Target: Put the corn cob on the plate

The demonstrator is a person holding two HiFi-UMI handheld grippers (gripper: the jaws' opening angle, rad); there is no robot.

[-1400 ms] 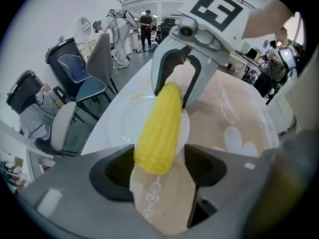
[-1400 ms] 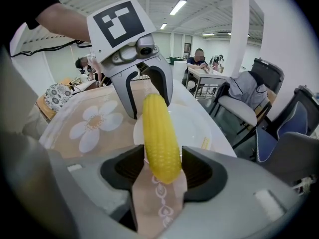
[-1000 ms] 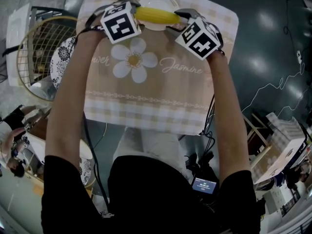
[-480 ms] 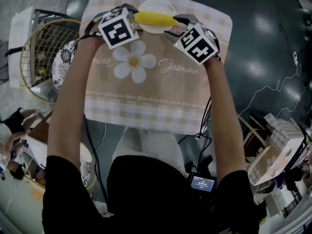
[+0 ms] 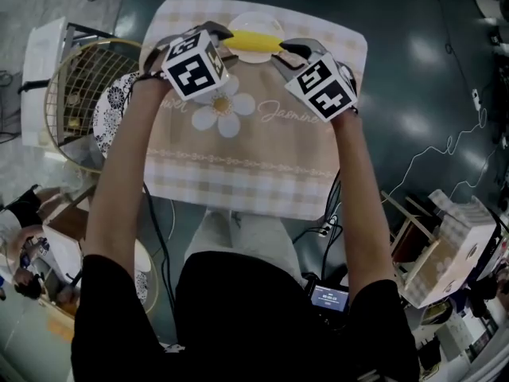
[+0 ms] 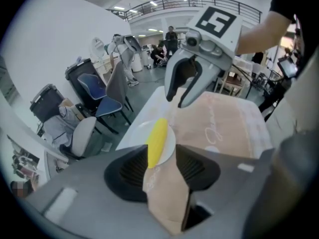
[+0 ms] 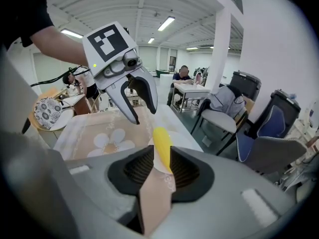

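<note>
A beige daisy-print tablecloth (image 5: 238,173) is spread flat. Above it, the left gripper (image 6: 160,164) at eleven o'clock and the right gripper (image 7: 160,167) at one o'clock are held partly open and empty, their jaws just narrowed. Beyond, at twelve o'clock, the corn cob (image 5: 253,41) is laid on the white plate (image 5: 256,20).

We list one table (image 6: 149,109), white along its visible edge, its top covered by a beige cloth (image 5: 246,161) with a checked border, a white daisy print (image 5: 224,111) and the script word "Jasmine". Directly on the cloth we record a single white plate (image 5: 256,24), standing near the far edge, beyond the daisy and the script.
</note>
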